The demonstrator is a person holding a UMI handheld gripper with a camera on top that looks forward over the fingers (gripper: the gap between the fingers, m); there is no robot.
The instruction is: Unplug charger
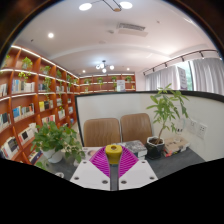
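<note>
Purple-padded gripper points level over the table, clamped on what we take for a yellow charger. Beyond the charger we see open tabletop up to two chairs and potted plants.

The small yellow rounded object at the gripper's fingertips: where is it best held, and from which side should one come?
Grip the small yellow rounded object across its two flanks, probably at mid-height, coming straight along the gripper's own axis. It sits centred between the magenta-padded fingertips, so each pad would meet one flank. Its rounded top would likely slip. Any socket is hidden.
</note>
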